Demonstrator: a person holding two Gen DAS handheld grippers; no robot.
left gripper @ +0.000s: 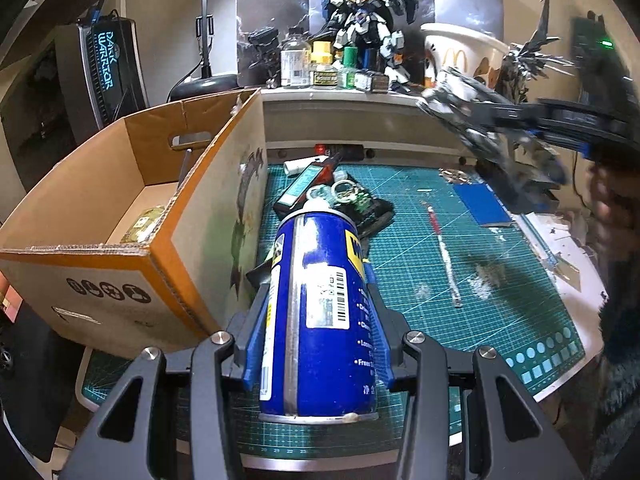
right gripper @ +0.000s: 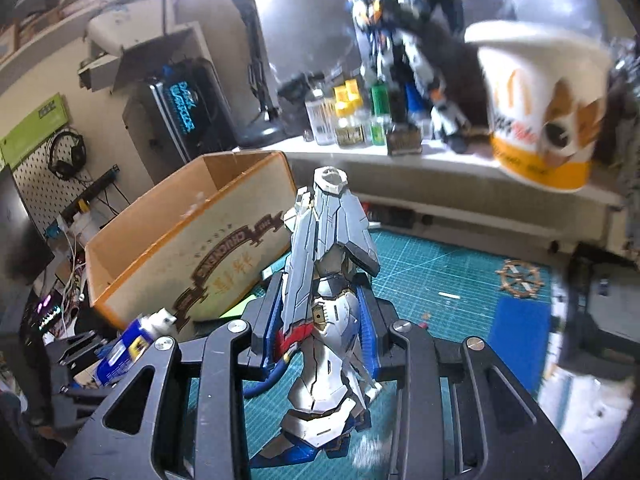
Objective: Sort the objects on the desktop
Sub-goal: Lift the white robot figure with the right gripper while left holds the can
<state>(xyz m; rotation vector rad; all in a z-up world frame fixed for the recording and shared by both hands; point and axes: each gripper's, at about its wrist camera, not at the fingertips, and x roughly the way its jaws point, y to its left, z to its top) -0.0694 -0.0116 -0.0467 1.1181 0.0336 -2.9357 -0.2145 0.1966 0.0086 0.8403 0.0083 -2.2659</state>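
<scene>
My left gripper [left gripper: 318,308] is shut on a blue WD-40 spray can [left gripper: 320,320], held above the green cutting mat [left gripper: 420,240] just right of an open cardboard box [left gripper: 120,200]. My right gripper [right gripper: 320,312] is shut on a white and grey robot model [right gripper: 328,300], held in the air above the mat [right gripper: 432,280]. The right gripper with the model shows blurred at the upper right of the left wrist view [left gripper: 500,128]. The can and left gripper show at lower left in the right wrist view [right gripper: 128,348].
A pile of small items [left gripper: 332,196] and a thin red-tipped tool [left gripper: 444,248] lie on the mat, with a blue card [left gripper: 484,204]. A shelf [left gripper: 340,94] behind holds bottles, a large robot figure [left gripper: 368,20] and a paper bucket [left gripper: 460,56].
</scene>
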